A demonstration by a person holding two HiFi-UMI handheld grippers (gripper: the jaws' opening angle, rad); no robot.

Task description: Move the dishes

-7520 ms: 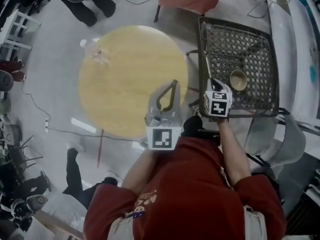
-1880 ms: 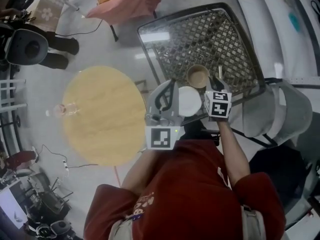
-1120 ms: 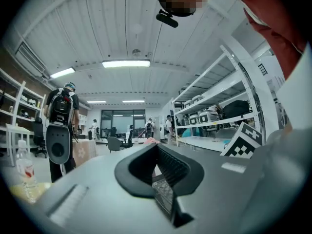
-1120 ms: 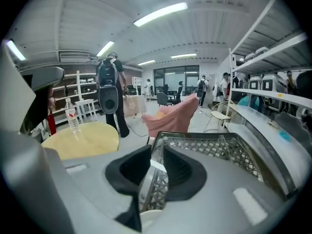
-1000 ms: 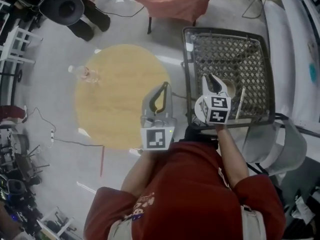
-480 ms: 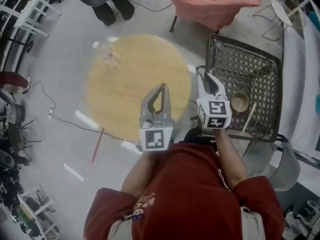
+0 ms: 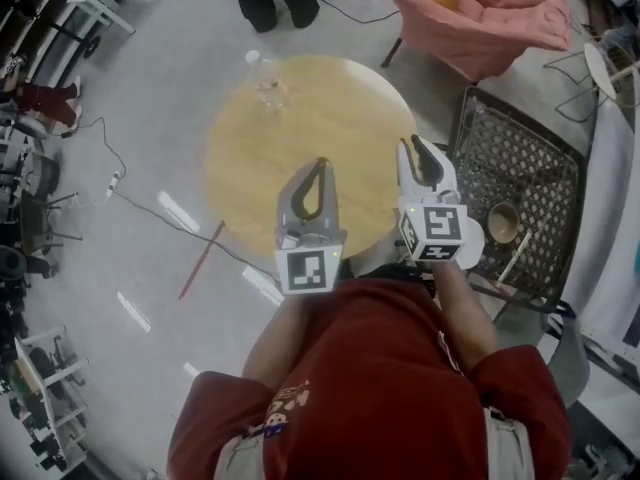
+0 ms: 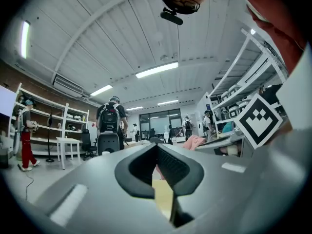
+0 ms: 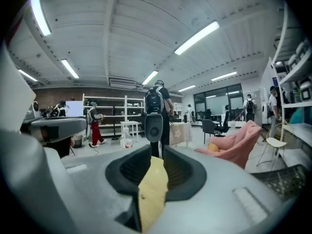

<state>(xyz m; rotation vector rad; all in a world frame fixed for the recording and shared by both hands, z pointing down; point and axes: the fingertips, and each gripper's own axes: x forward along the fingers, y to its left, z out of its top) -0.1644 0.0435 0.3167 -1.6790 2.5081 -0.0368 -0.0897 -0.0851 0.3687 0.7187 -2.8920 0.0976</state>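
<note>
Both claws are out over the round yellow desk (image 7: 255,168): left claw (image 7: 320,162) with its tips pinched together, right claw (image 7: 408,144) just beside it. A clear bottle (image 7: 268,86) stands near the far edge. Off to the right, the black mesh desk (image 7: 520,158) carries a tan bowl (image 7: 502,222), a stick (image 7: 513,260) and a white plate (image 7: 471,248).

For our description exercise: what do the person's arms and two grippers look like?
The left gripper and right gripper are pale grey with dark inner pads. Each bears a cube of black-and-white square markers. The sleeves are short, dark red.
</note>
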